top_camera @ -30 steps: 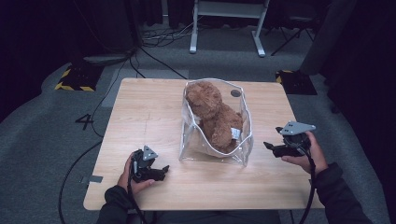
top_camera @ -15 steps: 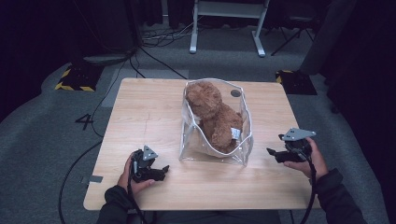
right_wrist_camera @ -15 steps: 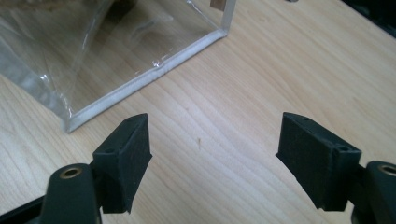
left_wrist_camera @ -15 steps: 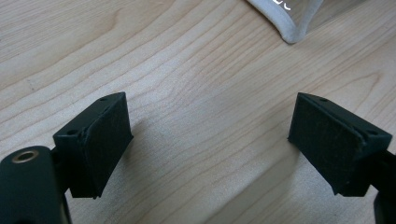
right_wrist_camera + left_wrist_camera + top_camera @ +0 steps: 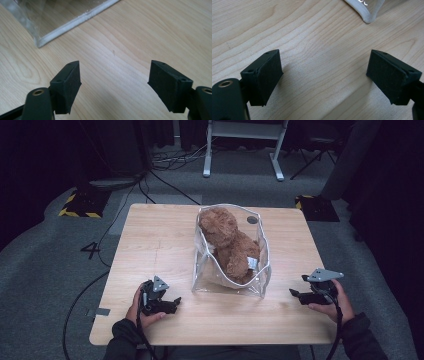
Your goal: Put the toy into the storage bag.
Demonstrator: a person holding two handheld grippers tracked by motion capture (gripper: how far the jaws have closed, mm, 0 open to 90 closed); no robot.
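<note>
A brown teddy bear (image 5: pixel 229 245) lies inside a clear plastic bag (image 5: pixel 260 279) that stands open at mid-table. My left gripper (image 5: pixel 175 304) rests low on the table (image 5: pixel 150 240) left of the bag's front, open with bare wood between its jaws. The left gripper view shows a corner of the bag (image 5: pixel 368 17) at the top. My right gripper (image 5: pixel 296 295) sits near the table's right front edge, to the right of the bag, open with nothing between its jaws. In the right gripper view, the bag's sealed bottom edge (image 5: pixel 75 22) runs across the upper left.
A round dark grommet hole (image 5: pixel 252 220) sits in the table behind the bag. Around the table is grey carpet with cables (image 5: pixel 165 182), a white frame's legs (image 5: pixel 240 150) at the back and yellow-black striped blocks (image 5: pixel 80 205) at both sides.
My right gripper has moved down and toward the table's front right corner. The left gripper, the bag and the bear have stayed put.
</note>
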